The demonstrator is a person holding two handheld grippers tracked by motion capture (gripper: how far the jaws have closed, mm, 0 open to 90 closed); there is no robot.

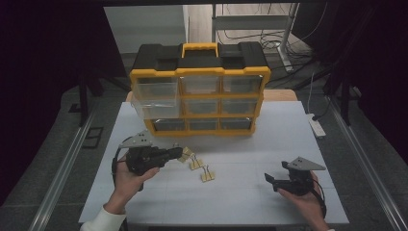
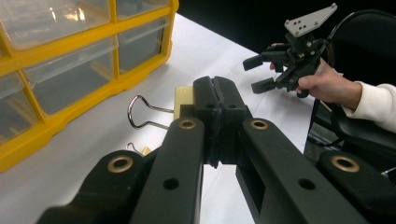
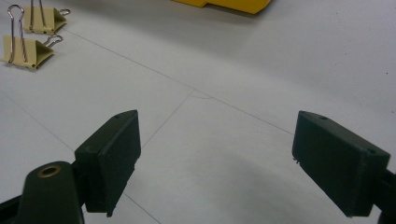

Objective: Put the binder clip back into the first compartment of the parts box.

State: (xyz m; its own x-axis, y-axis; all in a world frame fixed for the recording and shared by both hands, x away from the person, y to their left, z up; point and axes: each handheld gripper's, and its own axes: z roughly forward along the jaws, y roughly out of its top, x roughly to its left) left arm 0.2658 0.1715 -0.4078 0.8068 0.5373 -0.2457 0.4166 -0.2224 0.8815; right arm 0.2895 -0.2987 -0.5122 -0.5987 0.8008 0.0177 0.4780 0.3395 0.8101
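My left gripper [image 1: 179, 153] [image 2: 217, 93] is shut on a pale yellow binder clip [image 2: 183, 99] [image 1: 185, 155]. The clip's body sticks out beside the closed jaws and its wire handle points toward the organizer. Two more yellow binder clips [image 1: 196, 163] [image 1: 208, 175] lie on the white table just right of it; in the right gripper view they are at the upper left [image 3: 28, 50] [image 3: 44, 19]. My right gripper [image 1: 270, 182] [image 3: 217, 158] is held low at the table's front right, jaws wide open with nothing between them. It also appears far off in the left gripper view [image 2: 257, 73].
A yellow and black drawer organizer [image 1: 199, 91] stands at the back of the table, with its upper left clear drawer [image 1: 155, 94] pulled out. A white power strip [image 1: 316, 126] lies off the table's right edge. Bare table surface [image 1: 240, 159] lies between the grippers.
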